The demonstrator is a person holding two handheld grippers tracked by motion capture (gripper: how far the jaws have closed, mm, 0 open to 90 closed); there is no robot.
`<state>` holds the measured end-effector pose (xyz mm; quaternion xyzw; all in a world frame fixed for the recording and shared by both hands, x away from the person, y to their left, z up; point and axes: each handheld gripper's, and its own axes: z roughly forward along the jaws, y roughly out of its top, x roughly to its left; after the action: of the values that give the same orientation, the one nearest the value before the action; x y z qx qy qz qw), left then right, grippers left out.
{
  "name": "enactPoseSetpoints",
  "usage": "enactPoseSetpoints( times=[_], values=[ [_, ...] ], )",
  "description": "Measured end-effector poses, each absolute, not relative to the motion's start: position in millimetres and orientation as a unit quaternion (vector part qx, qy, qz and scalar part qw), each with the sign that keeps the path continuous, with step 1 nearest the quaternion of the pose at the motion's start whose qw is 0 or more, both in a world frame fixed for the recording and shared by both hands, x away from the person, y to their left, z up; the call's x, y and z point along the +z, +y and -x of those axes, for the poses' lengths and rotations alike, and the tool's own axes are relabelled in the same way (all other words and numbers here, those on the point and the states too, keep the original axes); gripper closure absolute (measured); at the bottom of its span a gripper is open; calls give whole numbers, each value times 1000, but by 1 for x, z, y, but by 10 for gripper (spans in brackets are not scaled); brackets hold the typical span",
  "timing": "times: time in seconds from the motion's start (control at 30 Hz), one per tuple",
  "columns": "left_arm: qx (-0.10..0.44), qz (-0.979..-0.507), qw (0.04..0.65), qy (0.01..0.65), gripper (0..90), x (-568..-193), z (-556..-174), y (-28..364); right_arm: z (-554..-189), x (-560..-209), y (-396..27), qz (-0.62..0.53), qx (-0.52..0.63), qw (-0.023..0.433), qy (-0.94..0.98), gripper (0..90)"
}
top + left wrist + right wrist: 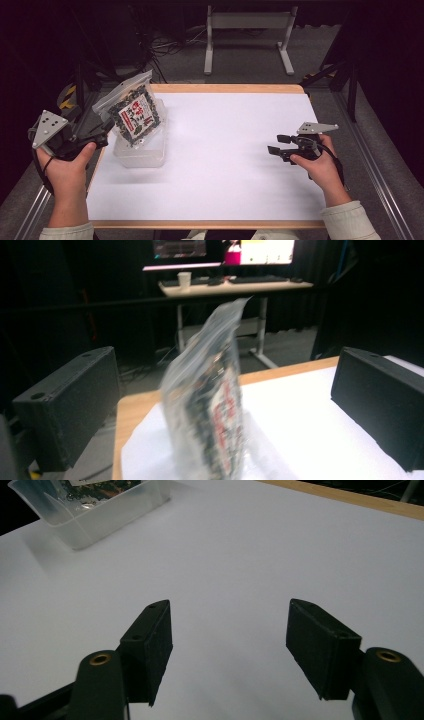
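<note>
From high up, you hold your left gripper [102, 134] at the left edge of the table [235, 170], just beside the clear tub [142, 150]. Its jaws are wide apart and hold nothing. The snack bag [134, 111] stands in the tub and leans toward the left. The top of the bag sticks up well above the tub's rim. The tub sits near the left side of the white table top, toward the far end. Your right gripper [277, 144] is well apart from the tub, over the right side of the table. It points to the left. Its jaws are open and nothing is in them.

In the left gripper view, your two black jaws stand far apart at the left and right sides. The snack bag [212, 405] stands up between them, a bit farther off, and it looks blurry. Neither jaw touches the bag. You can see the wooden edge of the table [300, 367] past it.

In the right gripper view, your two black jaws are open over the bare white table [240, 560]. Nothing sits between them. The clear tub [95, 515] is far off at the top left, with the bottom of the bag inside it.
</note>
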<state>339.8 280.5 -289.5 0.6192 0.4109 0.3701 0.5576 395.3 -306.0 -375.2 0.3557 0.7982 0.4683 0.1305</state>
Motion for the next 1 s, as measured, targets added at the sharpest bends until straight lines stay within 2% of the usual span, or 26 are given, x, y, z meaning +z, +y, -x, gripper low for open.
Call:
enactPoseSetpoints(
  times=[0.27, 0.53, 0.87, 1.0],
  values=[
    [312, -668, 576, 354, 17, -283, -327, 236, -389, -377, -317, -362, 469, 141, 793, 339],
    [246, -705, 586, 315, 25, -299, -324, 185, -378, -382, -334, -369, 484, 151, 779, 327],
    [167, -747, 576, 287, 35, -349, -329, 133, -362, -396, -346, -369, 496, 157, 770, 318],
    [133, -761, 567, 285, 43, -386, -331, 114, -354, -405, -348, -368, 495, 160, 771, 318]
  ],
)
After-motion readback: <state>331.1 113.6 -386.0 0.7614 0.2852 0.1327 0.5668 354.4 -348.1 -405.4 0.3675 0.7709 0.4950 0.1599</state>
